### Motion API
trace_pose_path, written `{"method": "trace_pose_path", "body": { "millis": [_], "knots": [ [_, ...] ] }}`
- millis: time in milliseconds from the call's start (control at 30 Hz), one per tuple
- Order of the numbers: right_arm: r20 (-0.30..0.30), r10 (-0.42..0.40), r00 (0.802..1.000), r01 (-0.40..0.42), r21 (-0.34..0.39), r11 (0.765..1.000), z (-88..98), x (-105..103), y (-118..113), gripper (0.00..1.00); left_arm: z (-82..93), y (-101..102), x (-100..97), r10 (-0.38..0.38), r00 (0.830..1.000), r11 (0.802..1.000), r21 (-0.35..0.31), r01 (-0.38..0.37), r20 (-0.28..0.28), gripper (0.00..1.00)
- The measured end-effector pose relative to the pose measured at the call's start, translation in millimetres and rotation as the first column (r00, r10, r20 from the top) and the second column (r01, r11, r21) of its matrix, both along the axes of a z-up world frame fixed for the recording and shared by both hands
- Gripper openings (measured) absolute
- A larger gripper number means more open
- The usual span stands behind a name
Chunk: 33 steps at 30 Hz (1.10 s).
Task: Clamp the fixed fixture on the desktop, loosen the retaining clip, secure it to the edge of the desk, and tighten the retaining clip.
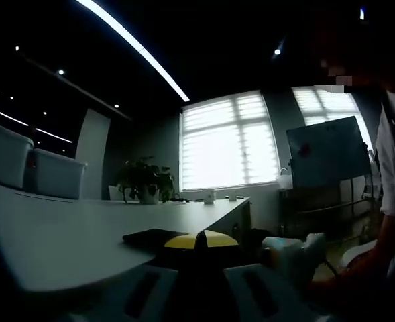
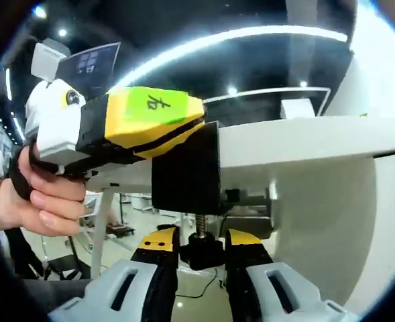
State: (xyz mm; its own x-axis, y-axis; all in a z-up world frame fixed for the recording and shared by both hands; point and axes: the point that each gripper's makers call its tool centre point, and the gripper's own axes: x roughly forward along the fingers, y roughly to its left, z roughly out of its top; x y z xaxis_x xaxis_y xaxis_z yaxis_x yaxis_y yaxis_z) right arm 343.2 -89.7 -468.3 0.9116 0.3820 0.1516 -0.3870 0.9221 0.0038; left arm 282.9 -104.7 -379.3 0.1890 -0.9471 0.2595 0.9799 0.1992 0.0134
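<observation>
At the desk point(image 2: 304, 144) edge, seen from below in the right gripper view, the black clamp point(image 2: 185, 168) sits over the white slab, its body against the edge face. Its threaded screw hangs down beneath, ending in a black knob point(image 2: 204, 249). The right gripper point(image 2: 202, 258) has its yellow-and-black jaws closed on this knob, one on each side. The left gripper point(image 2: 153, 127), yellow with a green label, enters from the left and presses against the clamp's upper side; a hand point(image 2: 39, 198) grips its handle. Whether its jaws are open or closed cannot be determined here.

In the left gripper view, the yellow jaw tips point(image 1: 196, 239) meet at the near desk edge, on top of the dark clamp point(image 1: 153, 236) lying flat on the desktop point(image 1: 63, 238); the jaw gap is too dark to judge. A potted plant point(image 1: 145, 180) stands at the far end of the desk, and a whiteboard point(image 1: 328, 151) stands to the right, near the window point(image 1: 229, 141).
</observation>
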Motion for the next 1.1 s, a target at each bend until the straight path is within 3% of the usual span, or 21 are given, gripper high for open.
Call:
{"method": "trace_pose_path", "body": {
  "millis": [133,267,367,433,533,667,800,933,1000,1100],
  "knots": [
    [-0.043,0.137,0.99,-0.137,-0.004,0.991,-2.7,-0.3,2.2,0.25,0.8,0.8,0.8,-0.001,1.0,1.0,-0.022,0.001,-0.022,0.01],
    [-0.028,0.169,0.985,-0.171,-0.054,0.984,-3.3,-2.5,4.9,0.25,0.4,0.3,0.4,0.004,1.0,1.0,-0.01,-0.004,-0.013,0.01],
    [-0.02,0.1,0.995,-0.101,-0.037,0.994,-6.0,-3.3,2.4,0.26,0.9,0.8,0.7,0.004,1.0,1.0,-0.01,-0.005,-0.013,0.01],
    [-0.005,-0.011,1.0,0.011,-0.029,1.0,-8.1,-1.8,-5.7,0.32,0.8,0.8,0.7,0.005,1.0,1.0,-0.009,-0.005,-0.01,0.01],
    [-0.007,-0.139,0.99,0.14,0.061,0.988,-13.1,-8.0,-8.0,0.47,0.9,1.1,0.2,0.004,1.0,1.0,-0.014,-0.004,-0.008,0.01],
    [-0.031,-0.206,0.978,0.209,0.162,0.964,-17.8,-13.2,0.7,0.43,1.5,1.5,0.4,0.003,1.0,1.0,-0.025,-0.004,-0.02,0.01],
    [0.01,-0.313,0.95,0.309,0.128,0.942,-8.4,-8.3,-5.4,0.43,1.5,1.5,0.4,0.005,1.0,1.0,-0.024,-0.006,-0.016,0.01],
    [-0.007,-0.371,0.929,0.369,0.108,0.923,-3.2,-1.9,-11.7,0.39,2.0,1.9,0.6,0.008,1.0,0.999,-0.036,-0.009,-0.023,0.01],
    [-0.016,-0.388,0.922,0.387,0.109,0.916,-2.5,-0.1,-14.0,0.32,2.2,1.8,0.7,0.008,1.0,0.999,-0.039,-0.009,-0.024,0.01],
    [0.021,-0.39,0.921,0.388,0.06,0.92,0.9,-0.6,-12.1,0.28,2.3,1.8,0.8,0.007,1.0,0.999,-0.042,-0.008,-0.025,0.01]
  ]
}}
